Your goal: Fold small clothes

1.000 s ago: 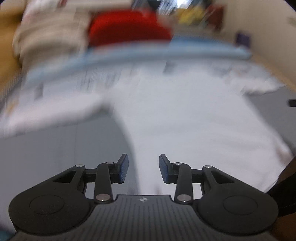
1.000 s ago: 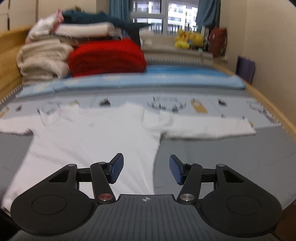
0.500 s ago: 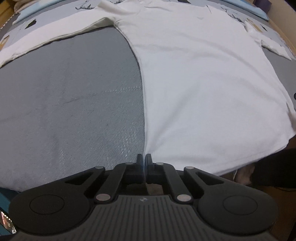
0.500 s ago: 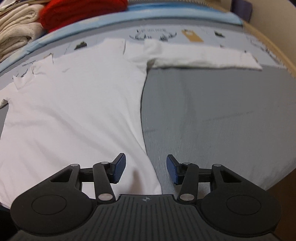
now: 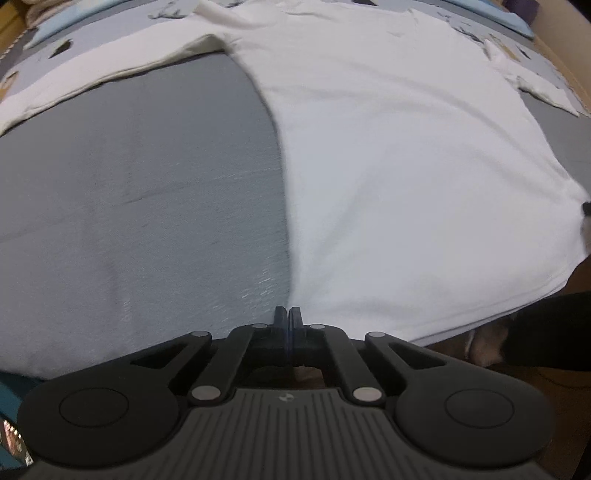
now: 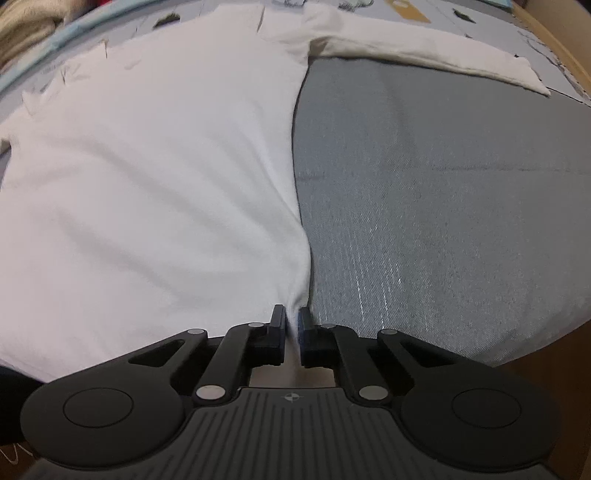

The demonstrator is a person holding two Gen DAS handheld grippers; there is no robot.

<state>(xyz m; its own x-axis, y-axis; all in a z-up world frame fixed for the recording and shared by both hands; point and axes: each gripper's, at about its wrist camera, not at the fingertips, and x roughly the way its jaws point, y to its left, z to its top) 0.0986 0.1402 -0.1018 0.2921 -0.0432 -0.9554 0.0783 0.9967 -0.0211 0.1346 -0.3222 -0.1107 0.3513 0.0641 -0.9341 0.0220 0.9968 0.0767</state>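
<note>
A white long-sleeved shirt point(image 5: 399, 155) lies flat on a grey bed cover point(image 5: 140, 206), both sleeves spread out sideways. My left gripper point(image 5: 288, 318) is shut at the shirt's bottom left hem corner, at the bed's near edge; the cloth between its pads is hidden. My right gripper point(image 6: 293, 318) is shut on the shirt's point(image 6: 155, 177) bottom right hem corner, with white cloth pinched and bunched between the pads. The right sleeve point(image 6: 424, 55) stretches away to the right.
The grey bed cover point(image 6: 443, 206) ends at a rounded near edge. A printed blue-grey sheet point(image 5: 110, 40) lies beyond the shirt. A wooden bed frame point(image 6: 565, 55) runs along the right. Folded beige cloth point(image 6: 22, 22) sits at the far left.
Both grippers dropped from above the bed to the shirt's hem. The left one shut about half a second ago. The right one has since shut on the hem corner, puckering the cloth.
</note>
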